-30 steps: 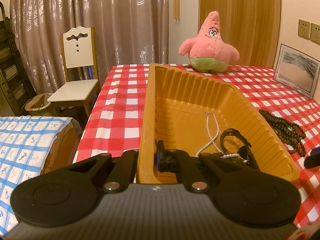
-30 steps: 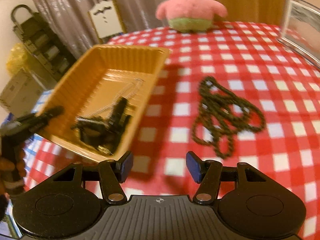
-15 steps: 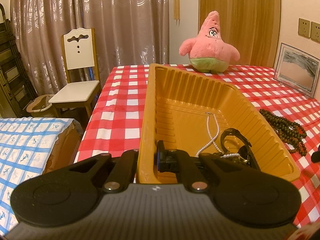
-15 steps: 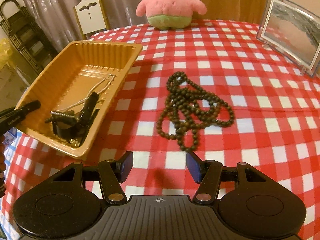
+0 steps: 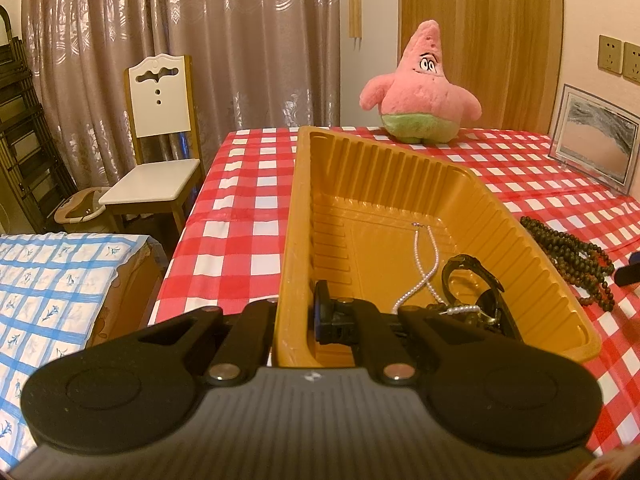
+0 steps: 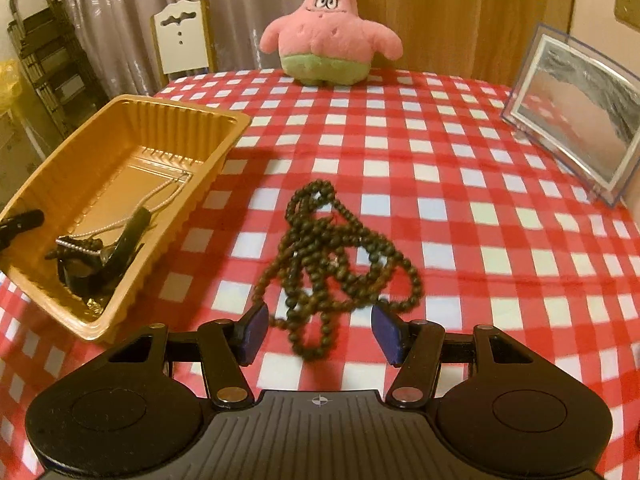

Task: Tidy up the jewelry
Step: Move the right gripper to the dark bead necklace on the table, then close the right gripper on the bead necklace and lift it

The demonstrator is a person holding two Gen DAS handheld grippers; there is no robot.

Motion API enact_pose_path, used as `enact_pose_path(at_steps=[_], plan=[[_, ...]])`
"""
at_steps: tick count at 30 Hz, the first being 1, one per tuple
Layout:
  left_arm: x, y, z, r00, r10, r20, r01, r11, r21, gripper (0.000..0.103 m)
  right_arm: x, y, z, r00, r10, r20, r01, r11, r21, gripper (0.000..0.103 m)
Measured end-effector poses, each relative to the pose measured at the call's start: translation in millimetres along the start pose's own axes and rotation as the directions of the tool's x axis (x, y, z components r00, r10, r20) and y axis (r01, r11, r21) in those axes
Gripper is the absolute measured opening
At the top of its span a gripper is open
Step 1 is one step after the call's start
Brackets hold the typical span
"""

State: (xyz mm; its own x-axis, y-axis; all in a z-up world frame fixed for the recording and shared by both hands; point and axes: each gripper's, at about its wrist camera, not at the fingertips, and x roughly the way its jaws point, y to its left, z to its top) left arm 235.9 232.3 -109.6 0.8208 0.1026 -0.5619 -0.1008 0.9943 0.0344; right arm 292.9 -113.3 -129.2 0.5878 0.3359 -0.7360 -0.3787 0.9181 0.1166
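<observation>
the left gripper (image 5: 296, 320) is pinching the near wall of the one gold tray (image 5: 532, 264) to steady it, while the right gripper (image 6: 318, 334), tongs spread, is straddling the one dark bead necklace (image 6: 332, 256) lying beside the tray. inside are lying one pearl strand (image 5: 424, 264) and one black watch (image 5: 476, 280).

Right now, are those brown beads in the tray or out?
Out. The beads lie in a heap on the tablecloth, beside the tray, apart from it.

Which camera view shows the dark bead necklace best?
The right wrist view: the whole dark bead necklace lies heaped on the tablecloth, centred ahead. The left wrist view catches only part of it beyond the tray's far side.
</observation>
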Motion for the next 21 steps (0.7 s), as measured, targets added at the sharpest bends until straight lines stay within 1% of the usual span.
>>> enact_pose_path(at_steps=[2,4,10,21], plan=[[0,0,0,1.000,0.001,-0.001,-0.001,1.000,-0.002,0.003,3,-1,2,1.000,0.002,0.009,-0.002,1.000,-0.025,0.057],[0,0,0,1.000,0.002,-0.002,-0.002,1.000,-0.001,0.003,8,-2,6,1.000,0.008,0.012,-0.008,0.999,-0.045,0.050],[2,-2,0,1.000,0.004,-0.008,-0.004,1.000,0.001,0.003,25,-3,17,1.000,0.024,0.016,-0.022,0.996,-0.090,0.040],[2,-2,0,1.000,0.003,-0.010,-0.003,1.000,-0.001,0.004,49,5,39,0.998,0.052,0.029,-0.046,0.984,-0.170,0.039]])
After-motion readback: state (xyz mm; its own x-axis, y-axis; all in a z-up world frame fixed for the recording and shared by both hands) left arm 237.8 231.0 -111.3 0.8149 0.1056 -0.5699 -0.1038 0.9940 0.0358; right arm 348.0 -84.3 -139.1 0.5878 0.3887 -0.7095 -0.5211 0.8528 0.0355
